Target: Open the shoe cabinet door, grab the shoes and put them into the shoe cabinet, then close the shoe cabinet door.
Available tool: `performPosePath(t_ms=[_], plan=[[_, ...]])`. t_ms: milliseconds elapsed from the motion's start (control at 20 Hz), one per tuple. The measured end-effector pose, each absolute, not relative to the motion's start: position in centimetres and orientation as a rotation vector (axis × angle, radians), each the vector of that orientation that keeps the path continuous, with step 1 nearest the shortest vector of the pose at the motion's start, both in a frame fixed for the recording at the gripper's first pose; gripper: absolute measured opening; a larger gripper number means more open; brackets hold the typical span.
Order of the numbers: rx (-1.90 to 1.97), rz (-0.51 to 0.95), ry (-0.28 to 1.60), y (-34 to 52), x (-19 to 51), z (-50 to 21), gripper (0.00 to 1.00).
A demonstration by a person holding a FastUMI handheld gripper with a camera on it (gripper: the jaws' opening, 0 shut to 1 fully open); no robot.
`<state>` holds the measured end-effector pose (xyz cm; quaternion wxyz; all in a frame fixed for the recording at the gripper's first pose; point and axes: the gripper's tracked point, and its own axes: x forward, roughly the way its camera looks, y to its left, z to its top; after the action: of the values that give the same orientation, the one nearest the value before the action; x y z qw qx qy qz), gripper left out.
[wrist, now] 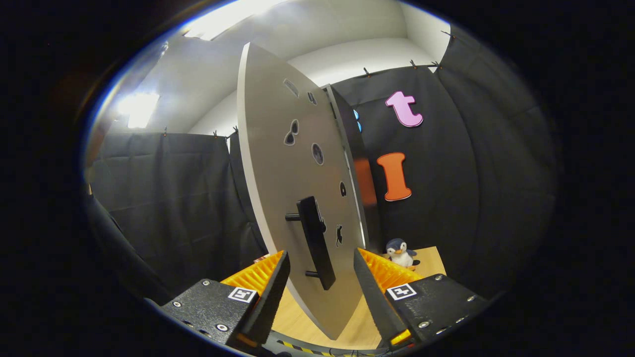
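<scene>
The shoe cabinet door (292, 163) is a pale grey panel, swung out toward me so I see it nearly edge-on, with small dark animal cut-outs on its face. A black bar handle (316, 242) stands upright on it. My gripper (321, 260) is open, its two fingers spread either side of the handle's lower part without touching it. Behind the door's far edge rises the cabinet body (349, 148), its inside hidden from me.
A small plush penguin (401, 253) sits on the wooden floor (431, 260) right of the cabinet, beyond the right finger. Black cloth walls close in on the left and right. White ceiling with bright lights above.
</scene>
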<state>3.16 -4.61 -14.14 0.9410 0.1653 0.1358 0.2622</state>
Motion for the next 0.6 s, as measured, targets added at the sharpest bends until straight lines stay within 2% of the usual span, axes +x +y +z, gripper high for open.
performPosePath(t_ms=[250, 450, 600], plan=[[0.337, 0.555, 0.288, -5.8, 5.1, -15.1, 0.8], [0.36, 0.633, 0.32, -4.9, 6.1, -16.2, 0.78], [0.389, 0.685, 0.328, -4.3, 6.8, -16.6, 0.73]])
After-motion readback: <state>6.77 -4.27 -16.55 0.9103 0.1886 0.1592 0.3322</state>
